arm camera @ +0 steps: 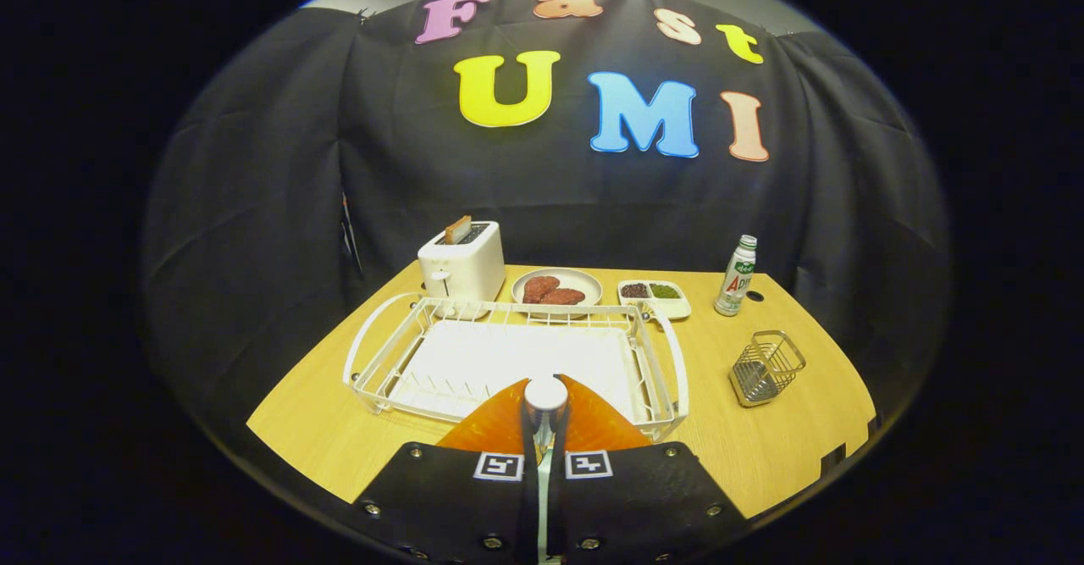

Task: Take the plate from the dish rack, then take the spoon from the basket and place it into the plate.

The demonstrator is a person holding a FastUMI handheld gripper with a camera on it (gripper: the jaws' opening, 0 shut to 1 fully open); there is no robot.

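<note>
The wooden table (788,438) held a white dish rack (406,353) with no plate in it. Behind stood a toaster (463,264), a plate (584,281) of 2 brown pieces and a bottle (736,277), its label too small to read. The wire basket (766,368) lay tipped to the right. The gripper (545,417) was clamped on a spoon (545,396).
</note>
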